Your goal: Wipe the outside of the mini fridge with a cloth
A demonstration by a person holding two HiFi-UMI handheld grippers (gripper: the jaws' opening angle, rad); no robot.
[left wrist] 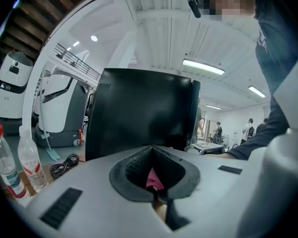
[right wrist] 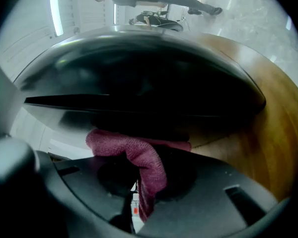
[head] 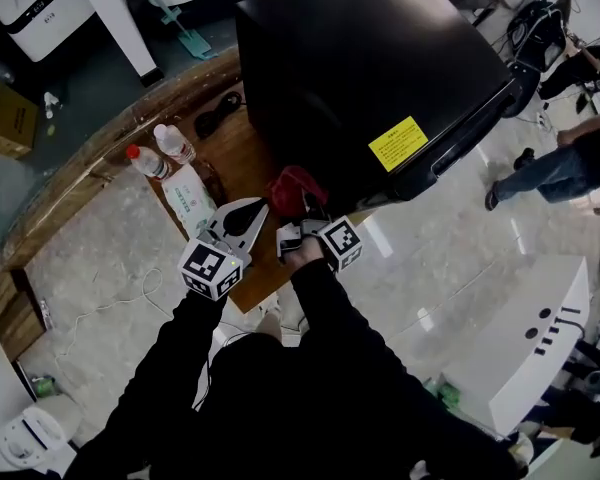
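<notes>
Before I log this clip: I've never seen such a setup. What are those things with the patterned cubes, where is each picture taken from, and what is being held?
There is no robot. A person holds a two-jaw gripper in each hand, and the cubes are part of the grippers. One picture comes from a camera on the person's head, looking down. The other two come from cameras riding on the left gripper and the right gripper, looking along their jaws. A black mini fridge stands on a wooden table, beside two bottles, a white pack and a black cable. The right gripper is shut on a dark red cloth against the fridge. The left gripper's jaws meet at their tips.
</notes>
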